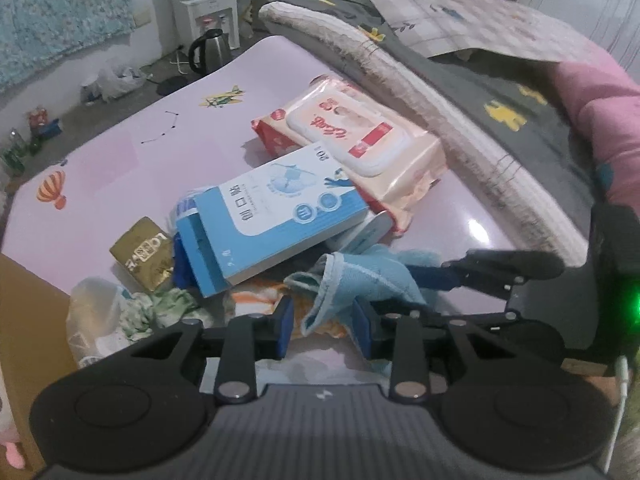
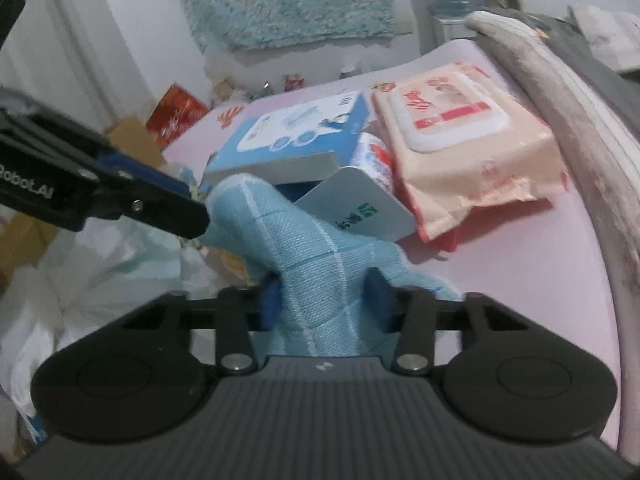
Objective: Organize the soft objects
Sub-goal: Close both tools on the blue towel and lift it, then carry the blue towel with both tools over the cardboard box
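Pink glossy table (image 1: 120, 184) with cartoon prints, clutter piled near its front edge. Your right hand-held gripper (image 2: 326, 304) pinches light blue checked cloth (image 2: 304, 240), fabric bunched between its pads. Your left hand-held gripper (image 1: 326, 326) clamps same cloth's other end. Cloth lies just before blue-and-white cardboard box (image 1: 276, 216) and peach wet-wipes pack (image 1: 360, 140).

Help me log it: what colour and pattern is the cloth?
Light blue cloth with a paler grid of lines; right wrist view shows it best.
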The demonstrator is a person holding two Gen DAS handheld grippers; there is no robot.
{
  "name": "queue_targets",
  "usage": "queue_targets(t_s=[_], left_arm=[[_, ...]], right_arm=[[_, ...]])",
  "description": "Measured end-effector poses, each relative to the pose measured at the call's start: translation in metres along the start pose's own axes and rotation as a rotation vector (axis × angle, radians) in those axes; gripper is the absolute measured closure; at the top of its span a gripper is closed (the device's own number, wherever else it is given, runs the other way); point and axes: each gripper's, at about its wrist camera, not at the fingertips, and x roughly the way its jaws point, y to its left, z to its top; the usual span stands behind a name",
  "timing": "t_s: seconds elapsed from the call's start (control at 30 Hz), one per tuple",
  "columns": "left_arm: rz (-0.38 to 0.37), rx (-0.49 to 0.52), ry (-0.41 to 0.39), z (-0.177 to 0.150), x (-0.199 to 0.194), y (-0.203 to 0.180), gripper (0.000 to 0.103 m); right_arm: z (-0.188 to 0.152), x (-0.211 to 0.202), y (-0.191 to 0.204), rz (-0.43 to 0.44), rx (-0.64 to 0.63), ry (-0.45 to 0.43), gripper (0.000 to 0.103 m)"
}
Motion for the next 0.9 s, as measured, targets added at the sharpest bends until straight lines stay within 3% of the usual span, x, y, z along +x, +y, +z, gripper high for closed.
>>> queue_targets(t_s=[0.07, 0.2, 0.37, 0.47, 0.67, 0.9], left_arm=[[-0.028, -0.002, -0.008, 0.001, -0.004, -0.001, 0.066], [-0.083, -0.019, -0.014, 0.002, -0.011, -0.005, 0.049], [-0.151, -0.040, -0.020, 0.004, -0.019, -0.009, 0.046], [-0.188, -0.054, -0.022, 0.003, -0.024, -0.013, 0.046], [-0.268, -0.071, -0.039, 0.000, -0.036, -0.024, 0.051], [-0.295, -0.080, -0.057, -0.010, -0.055, -0.028, 0.050]], right_arm=[[-0.003, -0.006, -0.006, 0.006, 0.052, -0.025, 0.081], [-0.012, -0.017, -0.025, 0.069, 0.219, -0.081, 0.083], [-0.029, -0.035, -0.051, 0.225, 0.480, -0.190, 0.083], [-0.037, -0.041, -0.058, 0.253, 0.562, -0.214, 0.084], [-0.041, -0.060, -0.034, 0.284, 0.526, -0.257, 0.085], [-0.044, -0.086, 0.008, 0.359, 0.441, -0.278, 0.085]])
